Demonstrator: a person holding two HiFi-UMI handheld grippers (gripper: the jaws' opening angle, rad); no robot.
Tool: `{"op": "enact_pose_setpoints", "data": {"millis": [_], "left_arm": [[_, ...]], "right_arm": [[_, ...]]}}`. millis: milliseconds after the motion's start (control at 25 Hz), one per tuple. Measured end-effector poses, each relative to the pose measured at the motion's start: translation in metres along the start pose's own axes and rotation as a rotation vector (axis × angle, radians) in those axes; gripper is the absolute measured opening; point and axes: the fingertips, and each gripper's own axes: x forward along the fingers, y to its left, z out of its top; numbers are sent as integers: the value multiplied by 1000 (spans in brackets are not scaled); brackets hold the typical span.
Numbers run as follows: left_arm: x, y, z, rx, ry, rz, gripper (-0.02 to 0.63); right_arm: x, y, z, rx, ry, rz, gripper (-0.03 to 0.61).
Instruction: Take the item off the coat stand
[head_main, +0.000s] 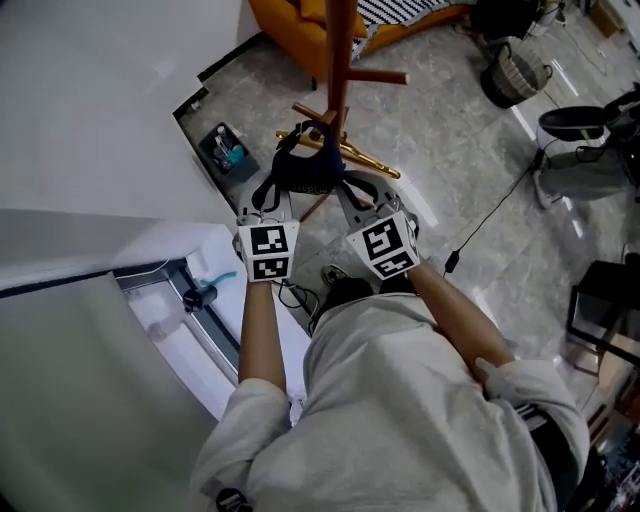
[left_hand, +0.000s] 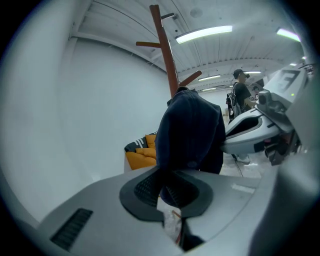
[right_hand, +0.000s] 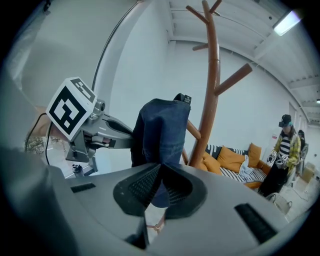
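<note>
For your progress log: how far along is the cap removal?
Done: left gripper and right gripper are shut on the dark cap. In hand: the cap is held close to the coat stand. Left: carrying it clear; whether it is already unhooked is unclear.

1. The coat stand (head_main: 339, 60) is cut off by the head view's top edge, and its foot is partly hidden behind the dark cloth item (head_main: 305, 168).
2. In the left gripper view that item covers the stand's lower pole, so whether it touches a peg cannot be told.
3. The orange sofa (head_main: 285, 25) is cut by the same top edge.
4. A black frame (head_main: 600, 300) runs off the right edge; its kind is unclear.
5. The person (right_hand: 284, 147) far back is too small for detail.
</note>
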Motion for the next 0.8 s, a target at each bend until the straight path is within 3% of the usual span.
{"op": "enact_pose_setpoints", "data": {"millis": [560,800], "left_arm": [[-42,7,-20,-58,-9,86,25],[-67,2,-31,-131,12,186,25]], "right_arm": [[-4,31,6,-76,-21,58,14],[-2,48,11,-74,-72,171,14]]}}
